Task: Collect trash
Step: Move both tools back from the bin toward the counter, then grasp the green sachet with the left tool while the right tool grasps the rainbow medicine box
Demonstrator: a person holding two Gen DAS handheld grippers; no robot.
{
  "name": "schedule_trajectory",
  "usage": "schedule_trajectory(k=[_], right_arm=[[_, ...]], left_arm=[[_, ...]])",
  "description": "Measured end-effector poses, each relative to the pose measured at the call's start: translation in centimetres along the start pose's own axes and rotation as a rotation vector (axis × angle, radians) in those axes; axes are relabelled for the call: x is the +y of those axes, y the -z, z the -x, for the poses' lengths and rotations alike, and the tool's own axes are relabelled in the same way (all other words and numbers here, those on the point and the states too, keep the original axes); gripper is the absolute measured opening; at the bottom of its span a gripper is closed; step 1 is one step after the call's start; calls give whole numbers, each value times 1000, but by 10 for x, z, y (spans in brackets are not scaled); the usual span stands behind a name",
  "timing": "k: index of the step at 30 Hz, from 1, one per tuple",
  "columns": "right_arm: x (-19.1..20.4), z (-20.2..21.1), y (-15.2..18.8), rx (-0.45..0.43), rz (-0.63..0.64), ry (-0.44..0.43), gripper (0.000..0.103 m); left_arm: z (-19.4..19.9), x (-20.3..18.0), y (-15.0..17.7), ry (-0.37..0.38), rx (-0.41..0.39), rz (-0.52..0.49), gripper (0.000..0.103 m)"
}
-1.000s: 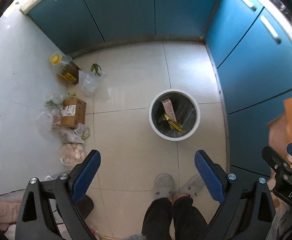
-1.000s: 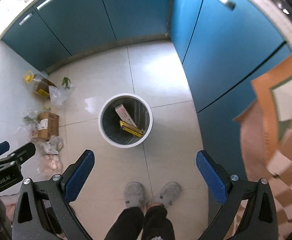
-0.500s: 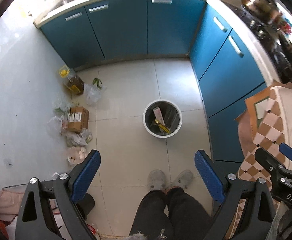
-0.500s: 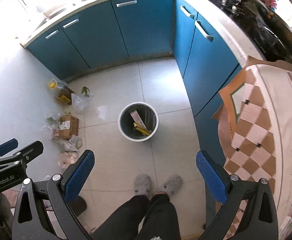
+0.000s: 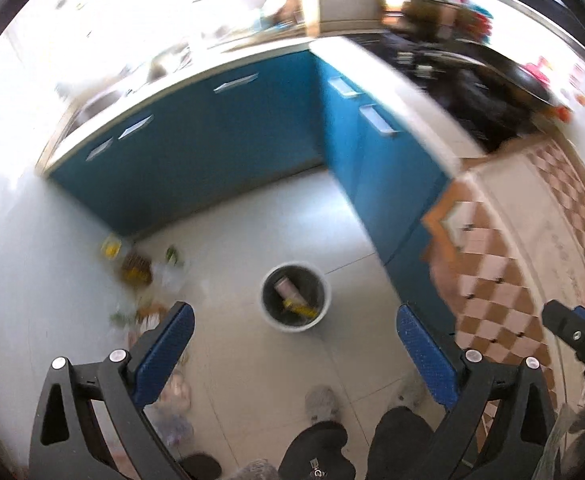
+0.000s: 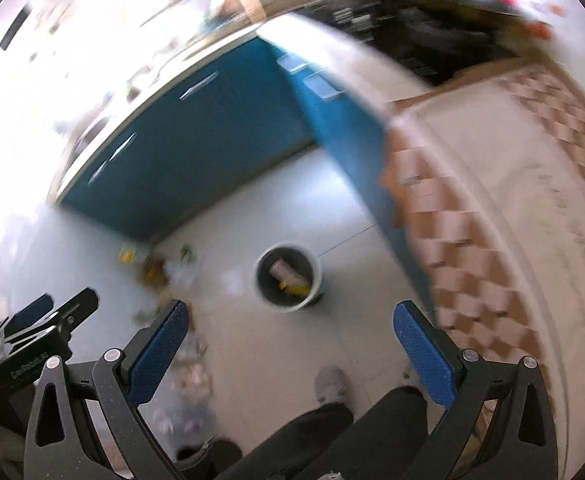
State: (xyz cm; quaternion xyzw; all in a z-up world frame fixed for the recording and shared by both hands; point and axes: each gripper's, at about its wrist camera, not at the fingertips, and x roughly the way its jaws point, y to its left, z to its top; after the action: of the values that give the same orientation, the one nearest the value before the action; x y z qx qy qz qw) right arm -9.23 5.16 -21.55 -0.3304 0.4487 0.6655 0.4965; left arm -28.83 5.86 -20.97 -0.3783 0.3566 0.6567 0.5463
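Observation:
A round white trash bin (image 5: 294, 297) with a dark liner stands on the tiled floor, holding a pink box and a yellow wrapper; it also shows in the right wrist view (image 6: 288, 277). My left gripper (image 5: 294, 350) is open and empty, high above the floor. My right gripper (image 6: 290, 346) is open and empty, also held high. Loose rubbish (image 5: 136, 270) lies along the left wall: a bottle with a yellow cap, plastic bags, a small box. It shows blurred in the right wrist view (image 6: 156, 270).
Blue kitchen cabinets (image 5: 220, 148) line the back and right. A table with a checked orange cloth (image 5: 524, 264) stands at the right. The person's grey slippers (image 5: 324, 400) are on the floor below. Both views are motion-blurred.
Both grippers have risen and tilted up: the bin and floor look smaller and farther, and the counter tops and the checked table have come into view. Both stay open.

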Motion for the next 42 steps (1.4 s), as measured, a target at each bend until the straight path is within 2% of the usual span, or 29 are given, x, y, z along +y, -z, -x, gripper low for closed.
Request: schedule_trajectory(k=[2, 5, 9, 10, 14, 17, 19, 20, 22, 24, 26, 29, 31, 33, 34, 35, 36, 37, 38, 39, 42], right_arm=[[-45, 20, -2, -34, -84, 39, 103], [-125, 51, 5, -66, -231, 143, 103], [-250, 89, 38, -73, -453, 323, 103], [-290, 97, 54, -61, -529, 373, 103], [-401, 98, 107, 23, -725, 471, 103], [-449, 83, 135, 85, -783, 474, 103], [-469, 71, 149, 116, -784, 459, 103], [-473, 67, 151, 120, -784, 455, 98], [-482, 67, 157, 81, -776, 423, 96], [-487, 74, 155, 51, -768, 442, 76], [-497, 82, 155, 36, -775, 451, 68], [-517, 88, 157, 45, -797, 411, 68], [-527, 89, 162, 48, -834, 323, 69], [-533, 83, 161, 63, -845, 256, 78], [-536, 82, 162, 69, -842, 241, 80], [-535, 80, 166, 71, -836, 229, 81], [-534, 79, 166, 73, -827, 226, 82], [-525, 75, 168, 81, -810, 227, 84], [-515, 68, 168, 90, -794, 230, 88], [-514, 67, 168, 93, -789, 230, 88], [-505, 60, 164, 110, -751, 234, 89]], left_arm=[[2, -49, -10, 37, -10, -74, 103], [3, -126, -16, 91, -5, -173, 103], [-6, -238, -8, 166, 59, -328, 103], [-11, -271, -1, 178, 80, -379, 103], [-25, -365, 22, 218, 146, -512, 103], [-38, -430, 39, 243, 189, -604, 103], [-46, -463, 50, 257, 213, -657, 103], [-51, -480, 56, 275, 230, -682, 101], [-60, -511, 67, 326, 273, -720, 100], [-69, -533, 75, 363, 312, -737, 94], [-82, -555, 81, 393, 355, -756, 85], [-98, -576, 87, 386, 383, -767, 81], [-94, -586, 89, 393, 339, -799, 78], [-90, -590, 93, 369, 304, -825, 66], [-88, -590, 94, 352, 279, -844, 55], [-85, -590, 95, 361, 267, -851, 37], [-83, -590, 96, 360, 256, -859, 27], [-81, -590, 96, 350, 251, -869, 11], [-79, -589, 95, 343, 244, -872, 3], [-77, -586, 94, 348, 242, -868, 0], [-72, -574, 89, 334, 230, -854, 0]])
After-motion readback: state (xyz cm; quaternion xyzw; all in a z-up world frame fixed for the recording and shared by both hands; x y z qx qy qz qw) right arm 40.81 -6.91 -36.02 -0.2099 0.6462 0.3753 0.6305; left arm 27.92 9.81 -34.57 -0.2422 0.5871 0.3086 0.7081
